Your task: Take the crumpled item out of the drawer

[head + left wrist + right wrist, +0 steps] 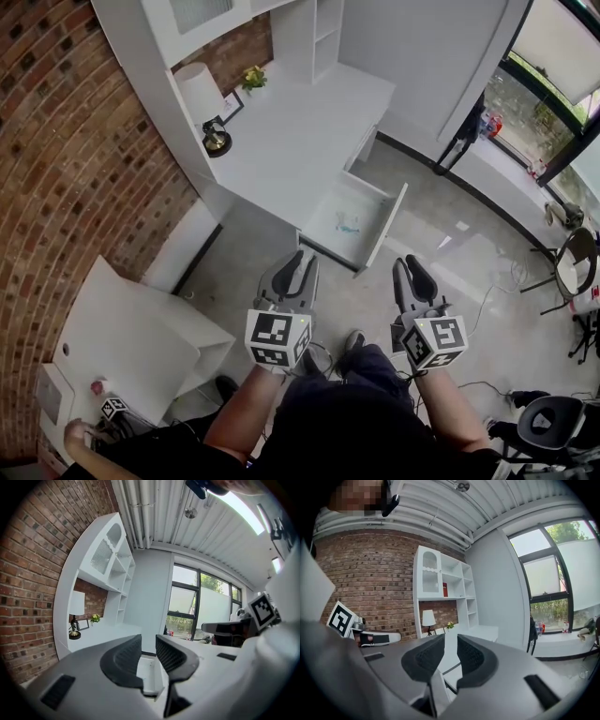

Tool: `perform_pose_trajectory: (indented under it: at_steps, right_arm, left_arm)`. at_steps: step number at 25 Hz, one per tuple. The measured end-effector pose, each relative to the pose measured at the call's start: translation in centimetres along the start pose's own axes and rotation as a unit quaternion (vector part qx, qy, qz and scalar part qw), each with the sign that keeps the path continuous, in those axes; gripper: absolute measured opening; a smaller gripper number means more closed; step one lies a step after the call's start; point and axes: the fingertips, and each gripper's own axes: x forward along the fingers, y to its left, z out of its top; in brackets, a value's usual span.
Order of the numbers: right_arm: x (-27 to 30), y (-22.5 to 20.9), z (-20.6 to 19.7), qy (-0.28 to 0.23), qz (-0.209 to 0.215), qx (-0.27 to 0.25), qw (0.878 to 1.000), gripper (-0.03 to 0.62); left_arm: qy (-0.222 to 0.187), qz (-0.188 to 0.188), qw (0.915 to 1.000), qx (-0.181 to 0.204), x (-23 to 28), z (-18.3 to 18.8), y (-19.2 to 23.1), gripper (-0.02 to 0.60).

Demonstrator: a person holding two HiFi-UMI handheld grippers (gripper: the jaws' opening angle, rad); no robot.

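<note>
The white desk (309,122) has its drawer (382,228) pulled out, and a small crumpled pale-blue item (348,223) lies on the drawer floor. Both grippers hang above the floor in front of the drawer, short of it. My left gripper (301,257) points at the drawer's near corner, its jaws a narrow gap apart with nothing between them. My right gripper (413,263) is to the right of the drawer, also slightly open and empty. The left gripper view shows my left gripper (148,641) with the drawer (149,674) beyond it. In the right gripper view my right gripper (451,642) faces the desk (480,632).
A lamp (202,96), a picture frame (232,106) and a small plant (251,77) stand on the desk's left part. A white cabinet (141,333) is at the lower left, with another person's hand (79,434) beside it. Chairs (574,260) and cables lie to the right.
</note>
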Motion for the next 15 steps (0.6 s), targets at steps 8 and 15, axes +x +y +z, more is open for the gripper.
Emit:
perform_pose_trajectory:
  at_steps: [8,15]
  right_arm:
    - [5.1,-1.4,-0.5,0.006,0.018,0.010,1.000,0.080]
    - [10.9,-6.5,-0.8,0.012,0.036,0.040,0.998,0.080]
  left_arm:
    - [0.011,0.017,0.9998,0.002,4.0,0.3,2.8,0.074]
    - [0.035,0.029,0.9987,0.021,11.4,0.7,3.1,0.074]
